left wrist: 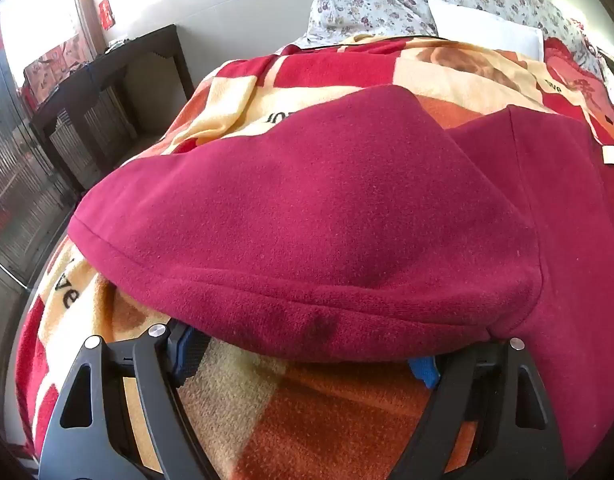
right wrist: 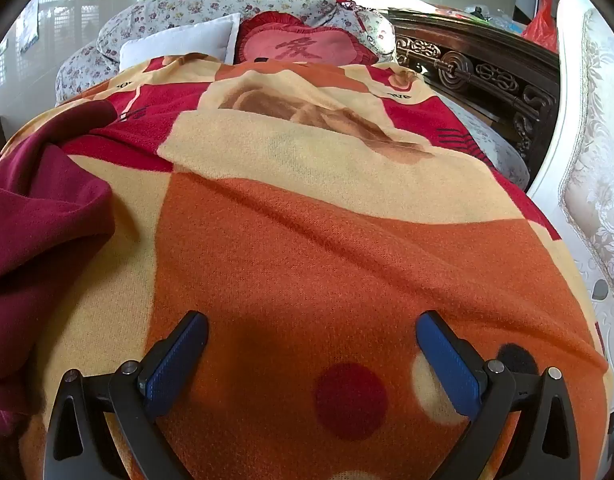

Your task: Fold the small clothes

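A dark red fleece garment lies on the patterned orange, red and cream blanket, one part folded over another. My left gripper is open, low at the garment's near hem, which drapes over and hides the blue fingertips. In the right wrist view the garment lies bunched at the left. My right gripper is open and empty, just above bare blanket, to the right of the garment.
Floral pillows, a white pillow and a red heart cushion lie at the bed's head. A carved dark wood frame and white upholstered furniture stand at right. A dark cabinet stands at left.
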The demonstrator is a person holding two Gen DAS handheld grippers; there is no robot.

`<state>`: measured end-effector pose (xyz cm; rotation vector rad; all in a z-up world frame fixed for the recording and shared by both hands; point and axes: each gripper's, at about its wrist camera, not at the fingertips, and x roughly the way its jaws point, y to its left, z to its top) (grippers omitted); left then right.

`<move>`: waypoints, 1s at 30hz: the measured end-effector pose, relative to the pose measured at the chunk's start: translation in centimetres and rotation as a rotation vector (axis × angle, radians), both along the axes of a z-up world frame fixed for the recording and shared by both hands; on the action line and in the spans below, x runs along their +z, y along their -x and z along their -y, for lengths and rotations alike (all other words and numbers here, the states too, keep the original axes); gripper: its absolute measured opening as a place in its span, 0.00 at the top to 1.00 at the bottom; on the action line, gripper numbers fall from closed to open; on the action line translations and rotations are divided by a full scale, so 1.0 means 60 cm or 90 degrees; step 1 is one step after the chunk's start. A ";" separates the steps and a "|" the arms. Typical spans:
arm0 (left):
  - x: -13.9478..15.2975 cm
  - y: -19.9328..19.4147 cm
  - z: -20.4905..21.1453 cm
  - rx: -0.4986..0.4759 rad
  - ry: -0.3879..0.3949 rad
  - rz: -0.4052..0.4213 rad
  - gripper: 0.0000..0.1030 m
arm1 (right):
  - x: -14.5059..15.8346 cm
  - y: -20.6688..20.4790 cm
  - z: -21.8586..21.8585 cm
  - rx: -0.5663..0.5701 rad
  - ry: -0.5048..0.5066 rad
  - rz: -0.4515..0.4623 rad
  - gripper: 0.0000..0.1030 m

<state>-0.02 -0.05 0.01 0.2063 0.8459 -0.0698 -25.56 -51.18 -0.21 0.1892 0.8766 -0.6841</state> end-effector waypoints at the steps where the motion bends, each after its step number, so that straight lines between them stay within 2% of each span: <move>1: 0.000 0.000 0.001 0.000 -0.001 -0.001 0.21 | 0.000 0.000 0.000 0.000 0.000 0.000 0.00; 12: 0.001 0.002 0.002 0.004 0.003 -0.010 0.21 | 0.000 0.000 0.000 0.000 0.000 0.000 0.00; 16: 0.007 -0.007 0.013 -0.001 0.003 -0.054 0.21 | 0.000 0.000 0.000 0.000 0.000 0.000 0.00; 18: 0.018 0.005 0.022 -0.019 0.006 -0.070 0.21 | 0.000 0.000 0.000 0.000 0.000 0.000 0.00; 23: 0.049 0.056 0.033 -0.043 0.004 -0.065 0.21 | 0.000 0.000 0.002 0.000 0.001 0.001 0.00; 27: 0.091 0.096 0.046 -0.068 0.045 -0.037 0.21 | -0.002 0.000 0.002 0.000 0.000 -0.004 0.00; 30: 0.103 0.113 0.061 -0.095 0.058 -0.051 0.21 | 0.008 -0.004 -0.003 0.012 -0.014 -0.028 0.00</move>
